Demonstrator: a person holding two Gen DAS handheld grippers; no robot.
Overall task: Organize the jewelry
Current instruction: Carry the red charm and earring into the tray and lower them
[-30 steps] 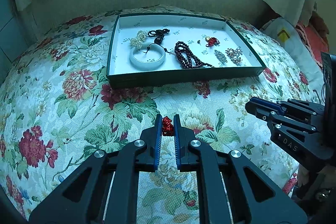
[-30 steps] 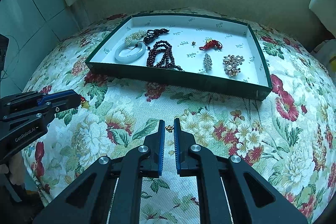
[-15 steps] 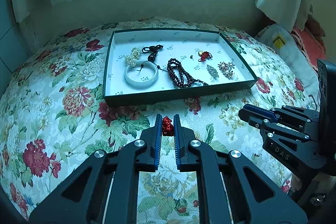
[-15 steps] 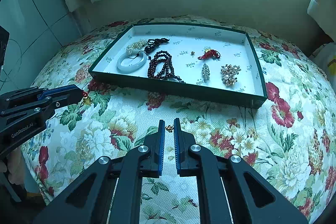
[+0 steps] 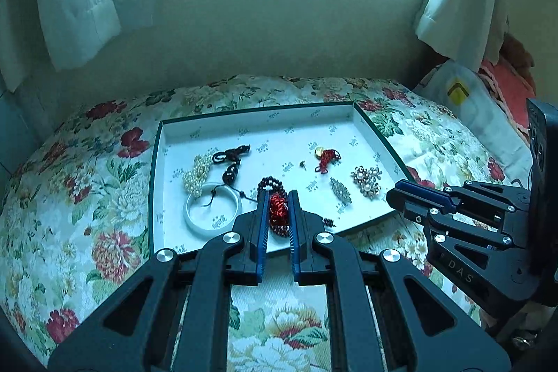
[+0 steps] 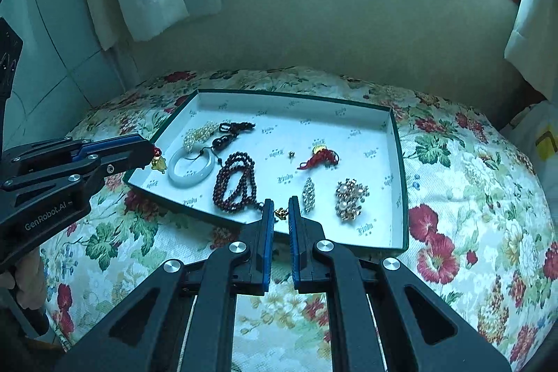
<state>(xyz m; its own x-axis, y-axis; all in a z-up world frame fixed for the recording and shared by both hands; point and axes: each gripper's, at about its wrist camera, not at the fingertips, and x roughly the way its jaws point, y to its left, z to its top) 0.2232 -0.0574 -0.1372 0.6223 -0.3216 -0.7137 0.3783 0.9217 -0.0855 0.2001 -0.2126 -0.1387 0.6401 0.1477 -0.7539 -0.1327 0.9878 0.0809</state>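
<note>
1. Left wrist view: my left gripper point(image 5: 278, 213) is clamped on a red knotted charm point(image 5: 278, 212). The green tray point(image 5: 152, 183) lies straight ahead and below, its free white floor ahead-right past the dark bead strand point(image 5: 275, 189).
2. Right wrist view: my right gripper point(image 6: 279, 213) pinches a small gold earring point(image 6: 280, 213), hanging at the tray's near rim. Its loose stud point(image 6: 291, 155) sits dead ahead, so I judge the right hand has the shorter drop.

Black left gripper point(image 5: 278, 215) and right gripper point(image 6: 279, 215), blue finger pads point(image 5: 262, 232), silver screws, white "GenRobot.AI" and "DAS" lettering
</note>
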